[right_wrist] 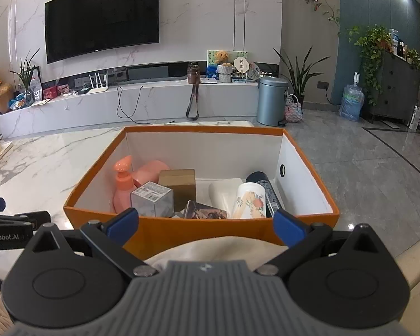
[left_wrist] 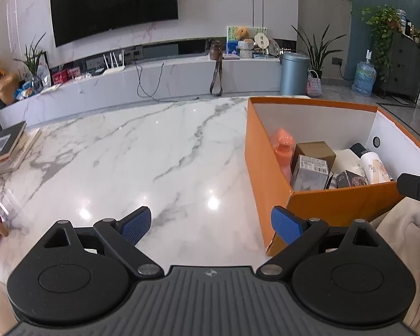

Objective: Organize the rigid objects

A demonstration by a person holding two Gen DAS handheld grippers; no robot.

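Note:
An orange box point(right_wrist: 198, 231) with white inner walls stands on the marble table point(left_wrist: 120, 162). Inside lie a pink pump bottle point(right_wrist: 123, 187), a grey carton point(right_wrist: 152, 200), a brown carton point(right_wrist: 179, 184), a white floral bottle point(right_wrist: 249, 200), a dark bottle point(right_wrist: 267, 190) and a small picture box point(right_wrist: 207, 212). The same box point(left_wrist: 333, 204) shows at the right of the left wrist view. My left gripper point(left_wrist: 211, 225) is open over bare marble, left of the box. My right gripper point(right_wrist: 205, 226) is open at the box's near wall, with nothing between its blue pads.
A stack of books point(left_wrist: 5, 148) lies at the table's far left edge. Beige cloth point(right_wrist: 215, 249) sits below the right gripper by the box's near side. Beyond the table are a TV console point(left_wrist: 153, 81), a blue bin point(right_wrist: 271, 100) and a water jug point(right_wrist: 351, 102).

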